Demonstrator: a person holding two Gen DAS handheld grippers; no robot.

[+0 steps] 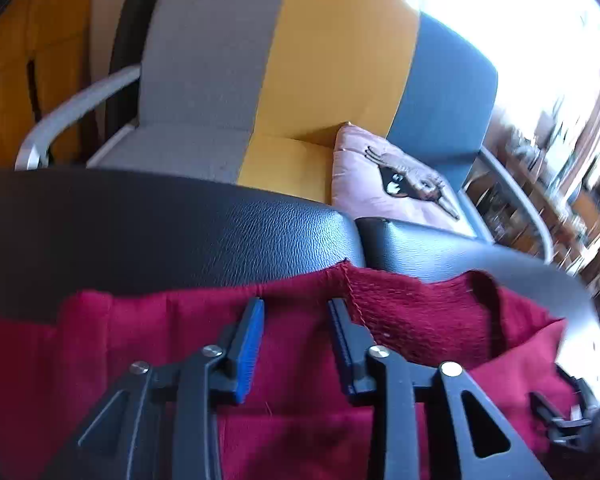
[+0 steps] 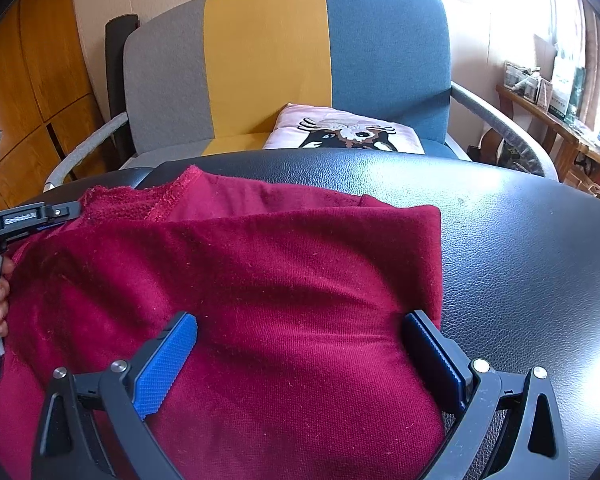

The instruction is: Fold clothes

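Red sweater (image 2: 260, 300) lying partly folded on black padded surface (image 2: 520, 240), long axis left-right. Right tongs (image 2: 300, 356) spread wide, straddling the folded right part, gripping nothing. Left tongs (image 1: 296, 340) parted narrowly over the collar (image 1: 400, 300), holding nothing. Left nearer the collar edge; next fold probably starts there.

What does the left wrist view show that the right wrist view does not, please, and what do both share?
Only the left wrist view shows the sweater's neck opening. Only the right wrist view shows the folded corner, the side table and the person's fingers. Both show the red sweater on the black surface, the striped armchair and the pink cushion.
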